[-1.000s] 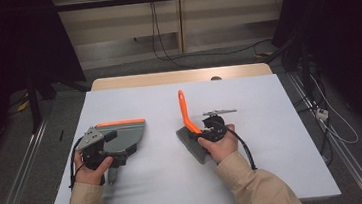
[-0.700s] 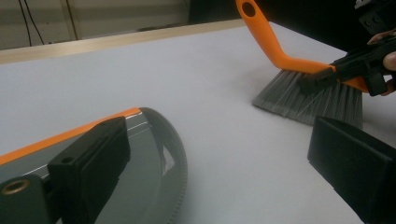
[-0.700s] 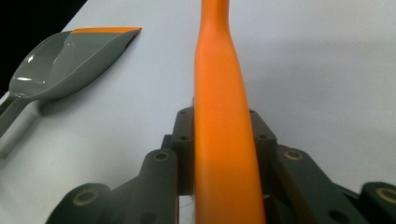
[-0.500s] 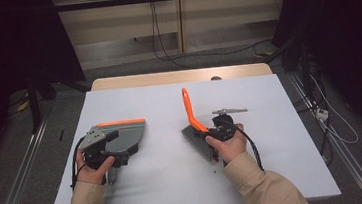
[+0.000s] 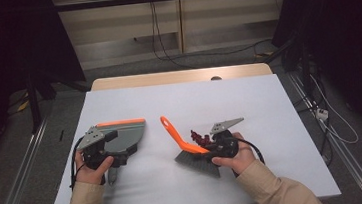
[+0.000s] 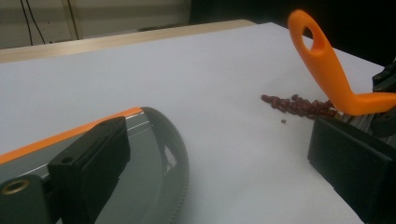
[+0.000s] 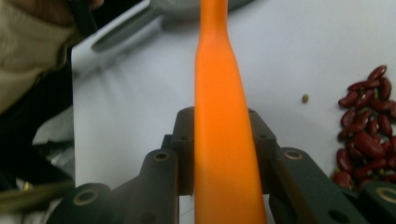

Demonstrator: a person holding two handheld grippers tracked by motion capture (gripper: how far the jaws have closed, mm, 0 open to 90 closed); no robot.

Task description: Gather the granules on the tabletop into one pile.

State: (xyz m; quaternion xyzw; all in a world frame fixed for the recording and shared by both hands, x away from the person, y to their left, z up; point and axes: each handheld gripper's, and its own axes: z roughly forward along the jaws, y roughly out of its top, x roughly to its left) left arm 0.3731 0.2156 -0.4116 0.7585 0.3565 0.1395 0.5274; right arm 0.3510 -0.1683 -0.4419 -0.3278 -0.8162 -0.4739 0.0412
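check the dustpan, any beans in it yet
Empty: the dustpan shows a bare grey tray, while the red beans lie on the table beside the brush.

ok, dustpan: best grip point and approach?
Grip the dustpan at its rear end, coming from the person's side, as the left gripper does now. The orange-edged mouth then stays open toward the beans.

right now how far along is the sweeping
Both tools are picked up: the left gripper holds the dustpan, the right gripper is shut on the brush. The brush sits beside the beans. None look swept into the pan yet.
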